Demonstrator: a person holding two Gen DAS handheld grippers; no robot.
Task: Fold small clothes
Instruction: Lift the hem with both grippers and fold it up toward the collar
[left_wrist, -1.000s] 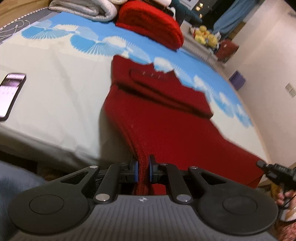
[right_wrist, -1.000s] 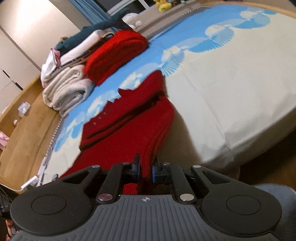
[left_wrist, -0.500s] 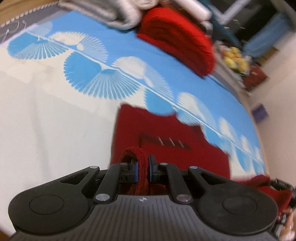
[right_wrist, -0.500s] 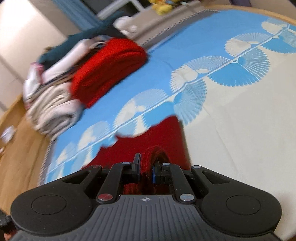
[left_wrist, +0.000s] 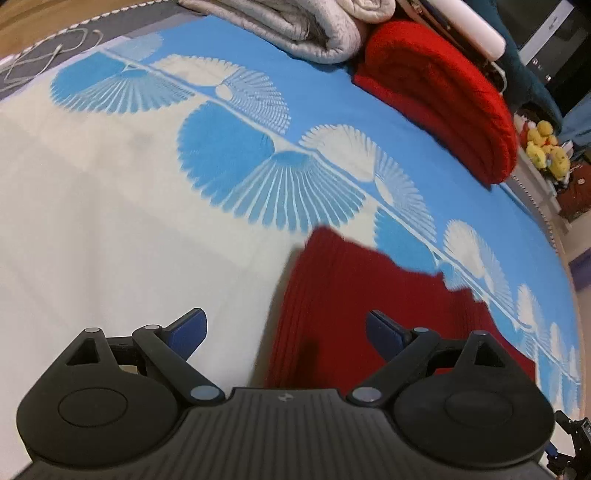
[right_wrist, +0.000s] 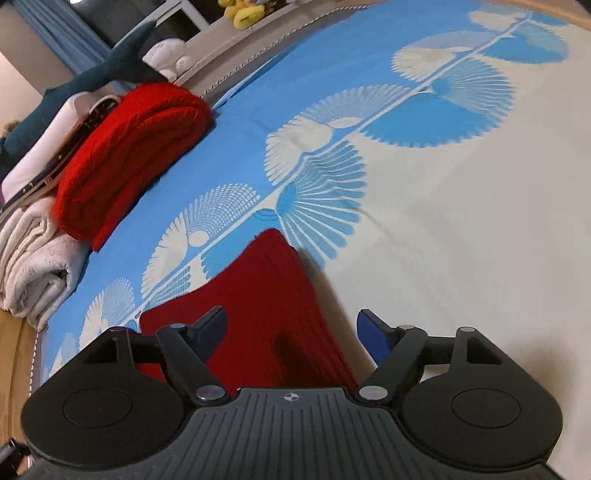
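Note:
A dark red knitted garment lies folded on the bed's blue and cream cover; it also shows in the right wrist view. My left gripper is open and empty, just above the garment's left edge. My right gripper is open and empty, above the garment's right edge. The near part of the garment is hidden behind both gripper bodies.
A folded bright red knit and grey-white folded blankets sit at the back of the bed; they also show in the right wrist view, the knit and blankets. Yellow plush toys stand beyond.
Both grippers carried the garment's lower edge up over its top part, then opened and let it go. The garment now lies folded in half.

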